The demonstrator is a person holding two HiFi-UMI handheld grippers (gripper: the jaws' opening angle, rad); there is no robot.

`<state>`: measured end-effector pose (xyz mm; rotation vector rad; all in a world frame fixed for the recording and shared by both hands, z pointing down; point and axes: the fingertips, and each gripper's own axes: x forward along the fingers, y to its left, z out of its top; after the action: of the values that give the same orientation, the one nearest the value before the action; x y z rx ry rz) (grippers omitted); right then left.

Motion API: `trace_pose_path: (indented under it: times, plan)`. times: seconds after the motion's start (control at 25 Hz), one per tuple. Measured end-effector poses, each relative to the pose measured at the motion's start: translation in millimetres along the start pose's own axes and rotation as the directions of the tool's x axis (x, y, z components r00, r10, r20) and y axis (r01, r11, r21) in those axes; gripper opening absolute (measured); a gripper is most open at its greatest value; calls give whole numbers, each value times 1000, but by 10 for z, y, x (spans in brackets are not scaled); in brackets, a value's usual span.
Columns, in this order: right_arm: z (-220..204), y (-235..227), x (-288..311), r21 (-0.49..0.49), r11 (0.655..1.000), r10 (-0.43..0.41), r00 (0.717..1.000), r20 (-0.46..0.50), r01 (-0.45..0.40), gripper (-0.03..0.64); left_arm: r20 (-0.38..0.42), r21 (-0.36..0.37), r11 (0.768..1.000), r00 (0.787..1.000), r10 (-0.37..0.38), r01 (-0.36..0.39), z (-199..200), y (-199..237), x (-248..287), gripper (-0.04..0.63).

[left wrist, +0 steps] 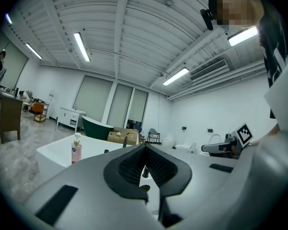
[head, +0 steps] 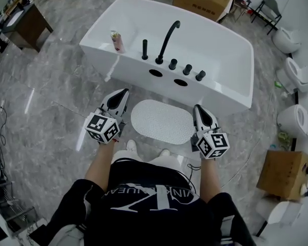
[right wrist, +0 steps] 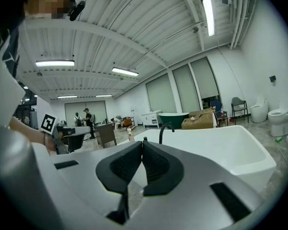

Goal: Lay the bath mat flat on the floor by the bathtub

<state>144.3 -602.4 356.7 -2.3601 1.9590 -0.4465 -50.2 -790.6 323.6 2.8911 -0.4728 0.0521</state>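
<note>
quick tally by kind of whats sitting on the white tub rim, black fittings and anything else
black curved metal spout: 1
tall black post: 1
short black round knobs: 3
pink pump bottle: 1
total: 6

- left gripper: black fingers meet at the tips, nothing between
- white bathtub beyond, pink pump bottle upright on its rim
- dark green tub and cardboard box farther back
- right gripper at right edge
</note>
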Motion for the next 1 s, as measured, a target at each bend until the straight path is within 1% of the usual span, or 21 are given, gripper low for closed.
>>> trace_pose_path:
  times: [0.2, 0.32, 0.44, 0.6, 0.84, 1.0]
  plan:
    - [75, 78, -49, -16, 1000, 9, 1000, 12, -8, 26, -4, 63, 998, 999, -32, 32, 84, -119, -56, 14]
    - [76, 129, -51, -46, 999, 14, 1000, 2, -14, 26, -11, 92, 995, 999, -34, 35, 107, -154, -99, 14]
    - [97, 183, -60, -52, 999, 13, 1000, 13, -12, 26, -11, 93, 995, 1000, -26, 27, 134, -138, -144, 14]
    - [167, 236, -90, -71, 997, 13, 999, 37, -10, 26, 0, 65, 997, 999, -33, 33, 137, -157, -169, 14]
    - [192, 230, -103, -66, 998, 3, 999, 47, 0, 25, 5, 87, 996, 1000, -23, 22, 181, -102, -182, 14]
    - [194, 209, -86, -60, 998, -10, 999, 53, 13, 26, 14, 104, 995, 1000, 2, -3, 238, 1, -196, 14]
